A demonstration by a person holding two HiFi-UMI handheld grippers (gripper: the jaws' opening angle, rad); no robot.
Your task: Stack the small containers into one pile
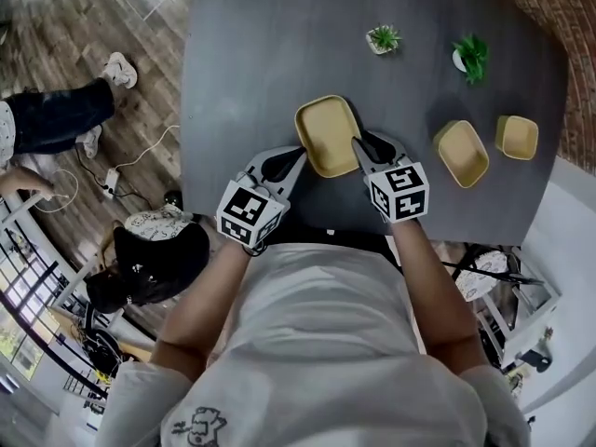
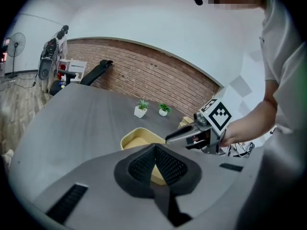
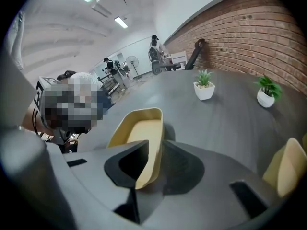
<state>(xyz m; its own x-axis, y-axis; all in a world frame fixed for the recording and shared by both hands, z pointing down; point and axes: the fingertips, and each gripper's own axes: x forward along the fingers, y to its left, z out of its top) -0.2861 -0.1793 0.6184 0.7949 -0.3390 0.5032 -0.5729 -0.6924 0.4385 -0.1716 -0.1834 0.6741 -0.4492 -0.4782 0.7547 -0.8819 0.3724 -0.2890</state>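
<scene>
Grey tabletop (image 1: pixel 242 54) w/ a brick wall (image 2: pixel 144 75) behind; one potted plant (image 1: pixel 383 38) out at 12 o'clock, a second plant (image 1: pixel 471 57) at 1. From the 9 o'clock side: my left gripper (image 2: pixel 156 150) has its jaws together, tips meeting, nothing pinched btwn them that I can see. It hangs over the near-left edge of the big container (image 1: pixel 328 135), approx 8 o'clock on its rim. That tub sits flat on the table right in front of me, empty. At its 4 o'clock edge my right gripper (image 3: pixel 153 150) is astride the side wall: one jaw inside the tub, the other outside, gap narrow, pads close to the wall both sides, but I don't read it as a firm pinch. Further out at 3 o'clock, well apart from the big one, are the mid container (image 1: pixel 463 153) and then the small container (image 1: pixel 517 137) just beside it, both empty and flat on the table. So nothing's stacked, three separate pcs. Step in hand, imo: getting hold of the big one, first pick of the job. Next move calls for the right jaws to close fully on that wall and a level lift toward the 3 o'clock pair. It's the biggest, so it prob belongs at the bottom, others nested in by size.
</scene>
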